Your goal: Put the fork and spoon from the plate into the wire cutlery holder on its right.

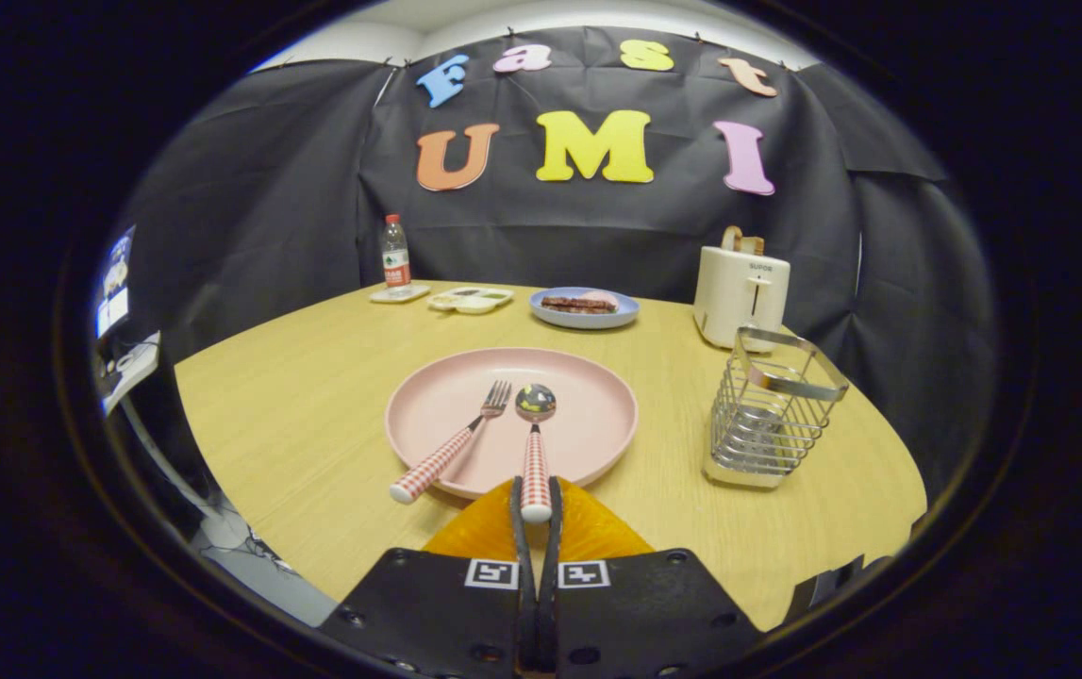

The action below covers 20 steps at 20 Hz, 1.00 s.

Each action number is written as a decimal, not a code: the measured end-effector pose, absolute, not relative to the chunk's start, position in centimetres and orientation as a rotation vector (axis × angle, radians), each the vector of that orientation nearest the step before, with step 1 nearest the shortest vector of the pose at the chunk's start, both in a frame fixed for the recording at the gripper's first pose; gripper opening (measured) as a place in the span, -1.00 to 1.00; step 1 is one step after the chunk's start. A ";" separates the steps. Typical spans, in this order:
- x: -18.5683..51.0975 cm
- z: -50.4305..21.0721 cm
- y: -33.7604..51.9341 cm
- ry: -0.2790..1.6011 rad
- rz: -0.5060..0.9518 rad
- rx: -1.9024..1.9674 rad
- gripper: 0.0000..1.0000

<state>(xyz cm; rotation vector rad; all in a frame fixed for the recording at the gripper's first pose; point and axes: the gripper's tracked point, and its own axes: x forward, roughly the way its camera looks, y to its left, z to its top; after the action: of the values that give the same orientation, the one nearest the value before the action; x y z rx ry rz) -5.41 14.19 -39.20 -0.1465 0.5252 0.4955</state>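
While on plate (437,401), spoon (535,457) in tongs (535,487)

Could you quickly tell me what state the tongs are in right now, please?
Tongs: closed on the spoon handle's end, both fingers pressing it; the spoon's bowl lies on the pink plate.
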 end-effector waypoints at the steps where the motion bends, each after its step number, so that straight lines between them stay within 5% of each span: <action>1: -5.2 -38.8 14.3 0.525 0.496 -0.139 -0.99; 13: -2.8 -26.4 10.2 0.448 0.459 -0.139 -0.99; 20: -1.3 -22.1 1.3 0.561 0.317 -0.157 -0.99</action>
<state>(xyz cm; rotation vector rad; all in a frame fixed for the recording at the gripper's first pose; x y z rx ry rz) -1.27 1.27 -22.08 -0.1572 0.5611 0.3173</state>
